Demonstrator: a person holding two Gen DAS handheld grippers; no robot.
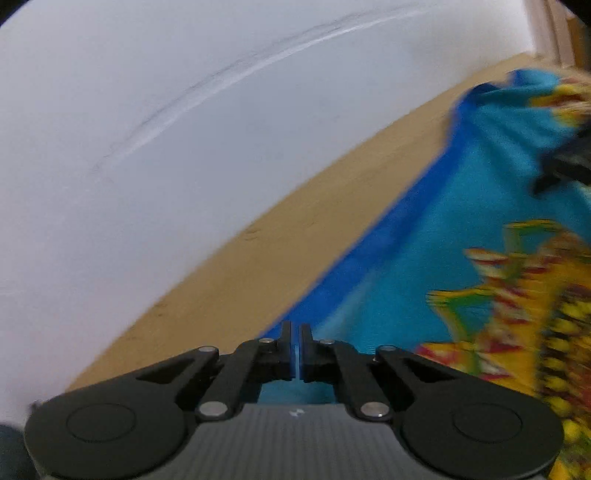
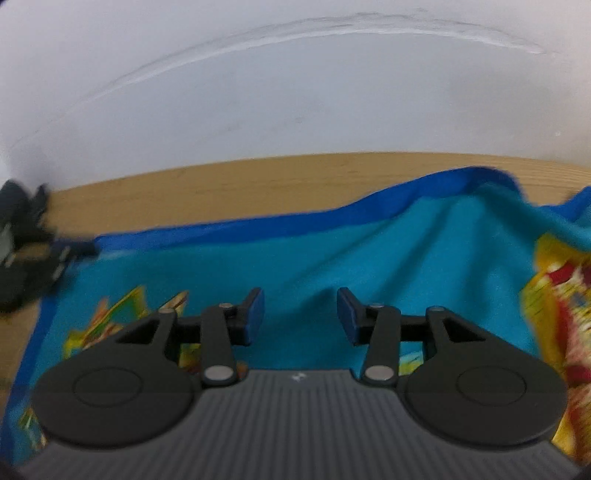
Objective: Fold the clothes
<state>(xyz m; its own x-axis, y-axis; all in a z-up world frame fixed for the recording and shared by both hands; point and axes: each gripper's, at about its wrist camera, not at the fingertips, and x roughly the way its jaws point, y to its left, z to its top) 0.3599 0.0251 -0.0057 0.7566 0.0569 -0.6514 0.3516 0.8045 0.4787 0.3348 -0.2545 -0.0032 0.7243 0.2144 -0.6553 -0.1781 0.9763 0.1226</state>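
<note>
A turquoise cloth [image 1: 461,236] with a dark blue border and a yellow, red and green print lies on a wooden table [image 1: 280,240]. My left gripper [image 1: 295,345] is shut on the cloth's blue-bordered edge at its near left corner. In the right wrist view the same cloth [image 2: 332,258] spreads under my right gripper [image 2: 300,314], which is open and empty just above the rumpled fabric. The left gripper [image 2: 55,254] shows at the far left there, at the cloth's corner. The right gripper shows dark and blurred at the right edge of the left wrist view [image 1: 565,162].
A white wall [image 2: 295,92] rises right behind the table's far edge [image 2: 258,173]. A strip of bare wood runs between the cloth's border and the wall. A wooden frame [image 1: 554,33] stands at the far right corner.
</note>
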